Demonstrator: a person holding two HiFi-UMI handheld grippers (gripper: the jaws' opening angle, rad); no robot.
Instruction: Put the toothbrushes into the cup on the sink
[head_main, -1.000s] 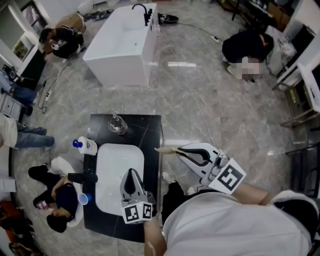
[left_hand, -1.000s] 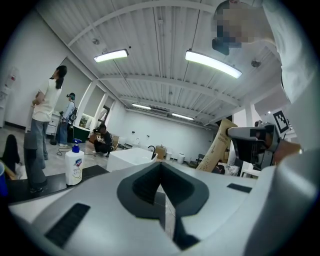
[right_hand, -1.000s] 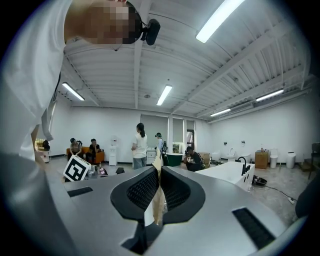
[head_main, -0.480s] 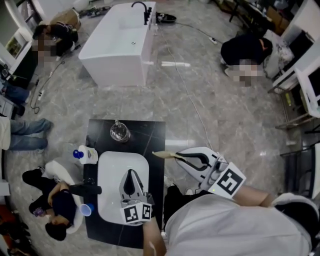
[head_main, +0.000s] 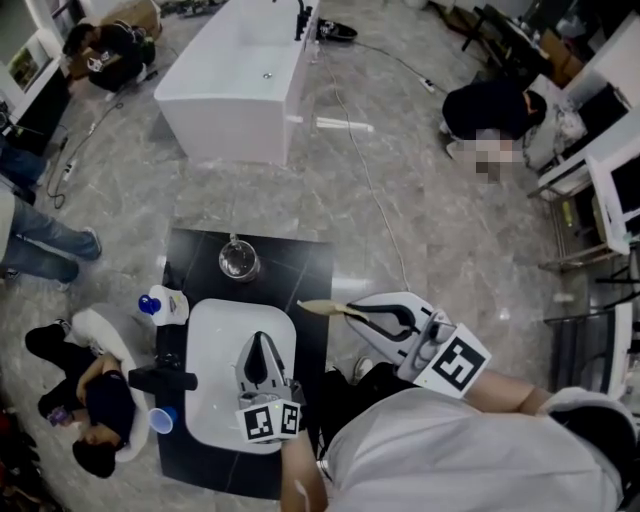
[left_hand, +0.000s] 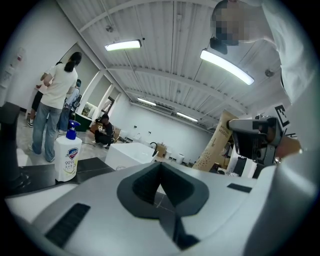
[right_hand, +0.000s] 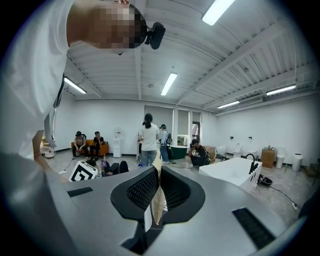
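A grey marbled floor (head_main: 450, 230) is seen throughout, and a white freestanding bathtub (head_main: 240, 80) is set at the far left. White walls (right_hand: 110, 117) and a ribbed white ceiling (right_hand: 240, 65) are lit by long strip lights (right_hand: 170, 84), and an orange sofa (right_hand: 89, 148) is placed against the far wall.

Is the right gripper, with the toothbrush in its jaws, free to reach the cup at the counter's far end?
Probably yes. The right gripper holds the toothbrush beside the counter; the cup stands alone, and the left gripper sits over the basin, off that path.
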